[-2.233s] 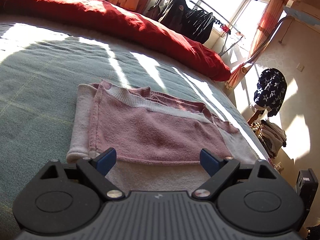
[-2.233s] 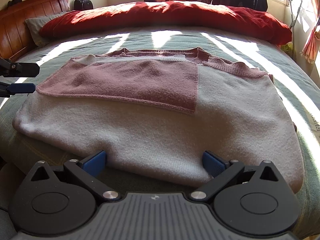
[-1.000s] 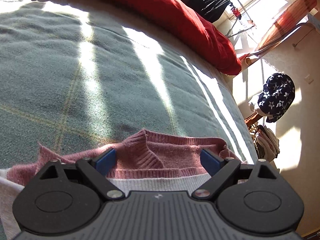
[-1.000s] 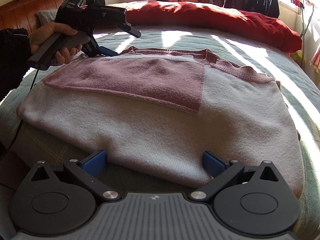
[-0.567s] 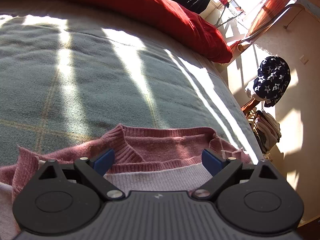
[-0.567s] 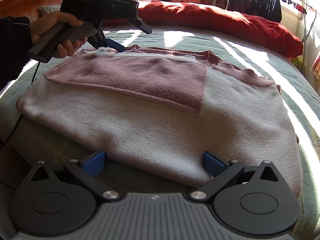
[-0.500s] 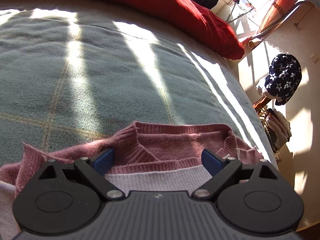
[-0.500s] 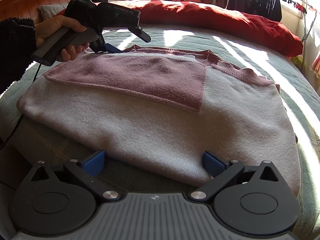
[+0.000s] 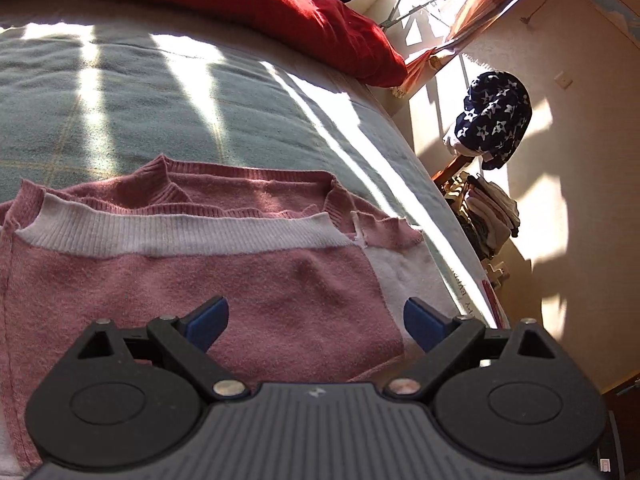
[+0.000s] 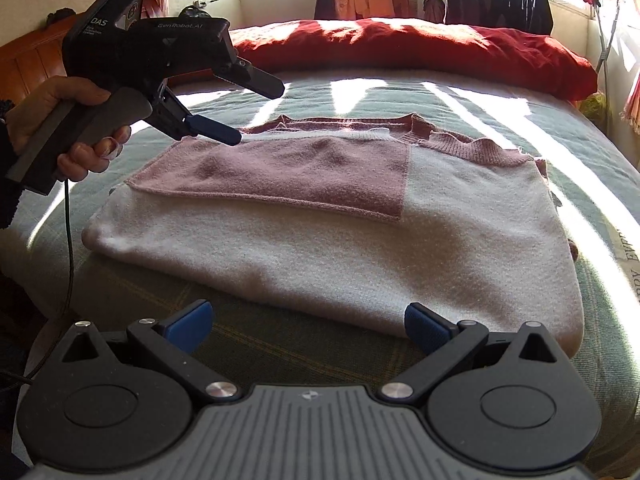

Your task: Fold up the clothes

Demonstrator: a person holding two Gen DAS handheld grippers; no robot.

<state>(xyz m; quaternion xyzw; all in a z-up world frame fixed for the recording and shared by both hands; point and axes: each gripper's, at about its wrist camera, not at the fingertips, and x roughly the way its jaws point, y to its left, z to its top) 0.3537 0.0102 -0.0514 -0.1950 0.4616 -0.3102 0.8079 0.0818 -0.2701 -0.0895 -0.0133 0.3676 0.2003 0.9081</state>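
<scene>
Nearest to us, our right tongs [image 10: 308,326] hang wide apart with nothing between the blue pads, just off the near hem of the pale pink and rose knitted sweater [image 10: 360,248]; we hold them low and level there, it seems, so that they can slip under that thick edge when it needs lifting.

That sweater lies flat on the grey-green checked bed blanket [image 10: 592,184], near its near edge. A rose-coloured panel with a white ribbed band [image 9: 180,236] is laid over the left half of the paler body, so the garment is at least partly folded; we cannot tell whether one more fold is wanted or whether this is the finished shape. Flat on the bed, it keeps its creases square.

Further off on the left, our left tongs [image 10: 248,108] hover above the far left corner of the panel, spread wide and gripping nothing, held by a hand [image 10: 76,128] on the grey handle. From their own view, the pads [image 9: 208,322] frame the rose panel without touching it.

Beyond lies the long red duvet roll [image 10: 420,48], clear of the work.
</scene>
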